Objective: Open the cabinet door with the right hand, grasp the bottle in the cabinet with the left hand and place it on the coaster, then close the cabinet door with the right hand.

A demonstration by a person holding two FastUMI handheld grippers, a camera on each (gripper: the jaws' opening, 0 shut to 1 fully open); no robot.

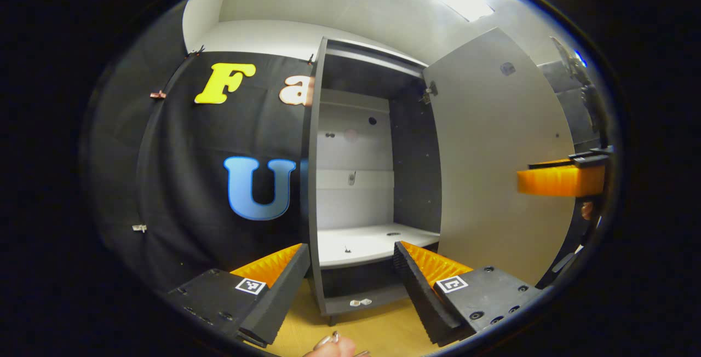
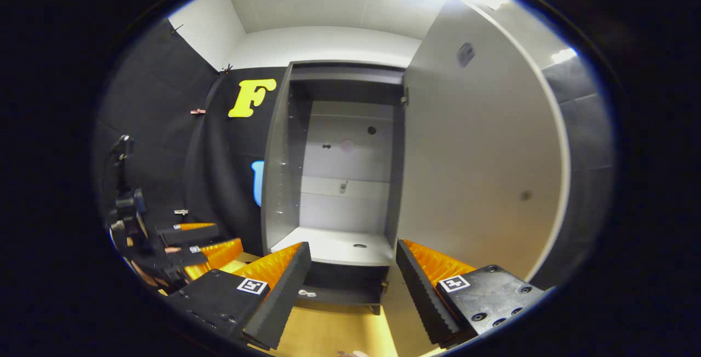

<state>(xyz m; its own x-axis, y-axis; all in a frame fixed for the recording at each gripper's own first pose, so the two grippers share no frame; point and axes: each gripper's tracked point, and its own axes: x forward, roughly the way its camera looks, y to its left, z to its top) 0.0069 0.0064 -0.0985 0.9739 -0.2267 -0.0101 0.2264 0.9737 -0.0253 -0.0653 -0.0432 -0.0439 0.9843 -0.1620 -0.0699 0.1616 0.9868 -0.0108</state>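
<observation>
Found cabinet (image 1: 353, 149) open on the bench (image 1: 378, 329), door (image 1: 493, 154) swung out to the right, inner face toward both cameras. Saw pale shelf (image 1: 372, 242) low inside, dark side walls, pale back panel with a few small holes. Noted a couple of small pale bits (image 1: 360, 302) on the dark ledge under the shelf. Spotted a small pinkish thing with a shiny bit (image 1: 334, 343) at the bottom edge of the left gripper view, cut off; couldn't tell what it was, so couldn't place the bottle.

Had left hand-held gripper (image 1: 350, 247) spread wide, nothing between the fingers, aimed at the cabinet opening, just in front of the shelf. Same for right hand-held gripper (image 2: 351, 245): spread, gripping nothing, facing the opening with the door at its right.

Caught right hand-held gripper (image 1: 558, 179) in the left gripper view too, by the door's outer edge; contact not discernible. Caught left hand-held gripper (image 2: 205, 242) low at left in the right gripper view, fingers apart.
</observation>
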